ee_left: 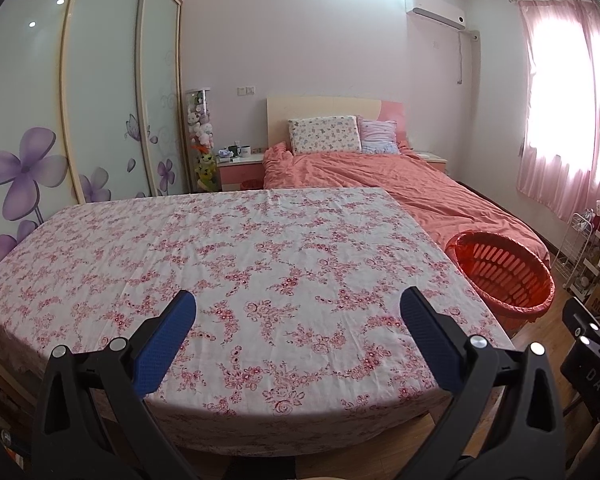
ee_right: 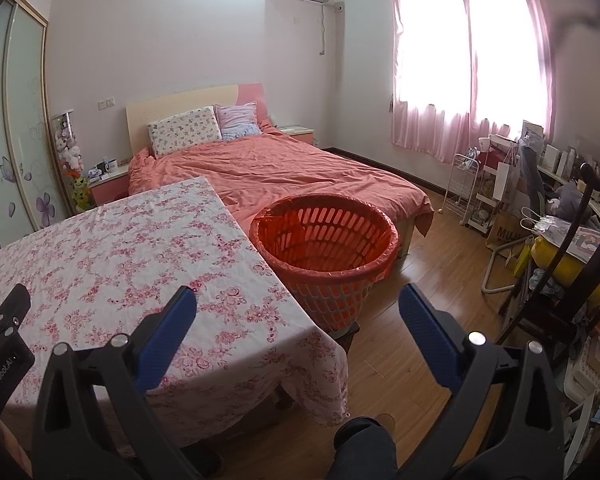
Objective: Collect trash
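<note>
Left wrist view: both grippers' jaws gape wide, empty; no trash visible on floral-clothed table (ee_left: 236, 264); light, flexible red-lined plastic basket (ee_left: 504, 276) mid-right, graspable by rim.

Right gripper (ee_right: 298, 306) hangs wide apart, blue pads (ee_right: 168, 340) splayed over the corner of the floral-clothed table (ee_right: 112, 248). Just beyond that corner stands the orange laundry basket (ee_right: 328, 280), lined with an orange bag, on the wooden floor (ee_right: 432, 272) beside the coral-covered bed (ee_right: 284, 172). Left gripper (ee_right: 4, 332) peeks in low left.
</note>
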The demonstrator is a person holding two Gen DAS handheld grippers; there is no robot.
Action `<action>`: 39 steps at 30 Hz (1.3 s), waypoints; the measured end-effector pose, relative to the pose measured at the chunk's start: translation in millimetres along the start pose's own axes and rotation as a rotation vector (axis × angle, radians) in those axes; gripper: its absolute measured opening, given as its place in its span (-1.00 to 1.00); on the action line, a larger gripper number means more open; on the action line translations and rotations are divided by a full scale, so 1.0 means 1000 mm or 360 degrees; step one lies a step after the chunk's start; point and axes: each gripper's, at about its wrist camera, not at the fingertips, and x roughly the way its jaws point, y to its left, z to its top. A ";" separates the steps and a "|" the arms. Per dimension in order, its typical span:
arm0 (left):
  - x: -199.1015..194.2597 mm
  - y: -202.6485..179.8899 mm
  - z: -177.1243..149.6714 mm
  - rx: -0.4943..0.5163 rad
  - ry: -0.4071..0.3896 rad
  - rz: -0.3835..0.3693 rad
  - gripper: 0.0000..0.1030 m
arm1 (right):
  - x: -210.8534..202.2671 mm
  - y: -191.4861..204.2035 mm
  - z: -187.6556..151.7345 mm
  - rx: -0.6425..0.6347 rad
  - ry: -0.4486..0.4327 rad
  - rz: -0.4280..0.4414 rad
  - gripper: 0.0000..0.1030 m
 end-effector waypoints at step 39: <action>0.001 0.000 -0.003 -0.0007 0.0014 -0.0001 0.96 | 0.001 0.000 0.002 -0.0004 -0.0010 -0.0002 0.92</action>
